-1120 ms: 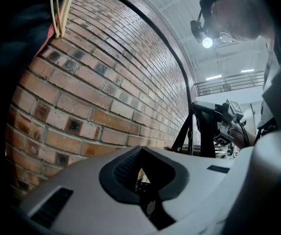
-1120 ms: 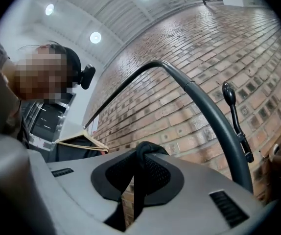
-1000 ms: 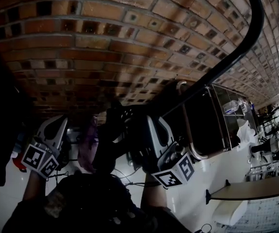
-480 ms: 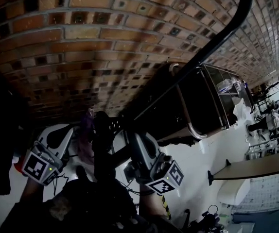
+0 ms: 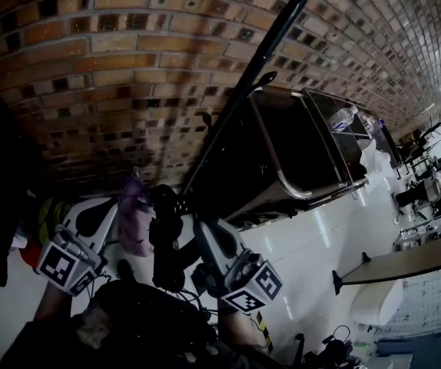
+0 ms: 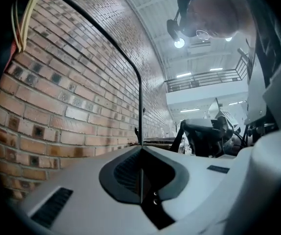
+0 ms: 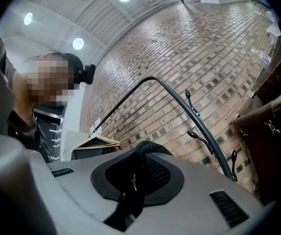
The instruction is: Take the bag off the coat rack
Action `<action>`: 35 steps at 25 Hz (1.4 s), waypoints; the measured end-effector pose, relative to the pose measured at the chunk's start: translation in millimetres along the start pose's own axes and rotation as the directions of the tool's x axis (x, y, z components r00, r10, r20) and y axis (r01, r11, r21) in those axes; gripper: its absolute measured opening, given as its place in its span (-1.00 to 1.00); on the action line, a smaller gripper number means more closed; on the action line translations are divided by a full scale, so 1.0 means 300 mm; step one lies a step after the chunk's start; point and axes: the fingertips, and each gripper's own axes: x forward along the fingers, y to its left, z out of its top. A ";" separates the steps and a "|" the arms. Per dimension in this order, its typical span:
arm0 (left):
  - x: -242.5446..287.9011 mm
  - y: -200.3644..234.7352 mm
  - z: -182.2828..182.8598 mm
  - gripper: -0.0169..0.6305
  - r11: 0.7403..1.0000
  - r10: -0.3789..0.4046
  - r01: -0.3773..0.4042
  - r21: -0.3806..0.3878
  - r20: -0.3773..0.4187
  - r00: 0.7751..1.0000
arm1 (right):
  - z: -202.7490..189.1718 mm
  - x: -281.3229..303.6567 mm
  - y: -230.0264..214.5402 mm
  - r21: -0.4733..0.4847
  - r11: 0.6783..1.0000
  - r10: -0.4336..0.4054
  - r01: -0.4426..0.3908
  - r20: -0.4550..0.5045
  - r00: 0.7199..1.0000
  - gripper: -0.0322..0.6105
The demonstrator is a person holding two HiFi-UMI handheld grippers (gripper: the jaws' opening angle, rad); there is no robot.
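Note:
My right gripper (image 5: 192, 229) (image 7: 140, 151) is shut on the black strap (image 7: 138, 177) of the bag. The strap (image 5: 167, 233) runs down between the two grippers in the head view. In the left gripper view the black bag (image 6: 206, 137) shows at the right with its strap slanting down. The black coat rack bar (image 5: 243, 83) (image 7: 192, 109) slants up along the brick wall above the grippers and carries small hooks (image 7: 199, 136). The strap is clear of them. My left gripper (image 5: 113, 210) (image 6: 140, 153) is left of the strap, shut with nothing in it.
A brown bag (image 7: 270, 143) hangs at the rack's right end. Wooden hangers with a dark garment (image 7: 95, 142) are further along the wall. A purple item (image 5: 134, 217) hangs by the left gripper. A dark cabinet with a metal rail (image 5: 297, 156) stands to the right, and a table (image 5: 412, 260) beyond it.
Both grippers have come down and away from the rack bar, the right one carrying the strap with it. The bar now stands further left and higher in the head view.

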 end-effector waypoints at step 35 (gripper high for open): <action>-0.389 -0.869 0.018 -0.82 0.991 0.130 -0.130 -0.016 0.025 0.991 | 0.068 -0.878 0.321 0.004 1.000 -0.026 0.026 -0.085 0.996 -0.69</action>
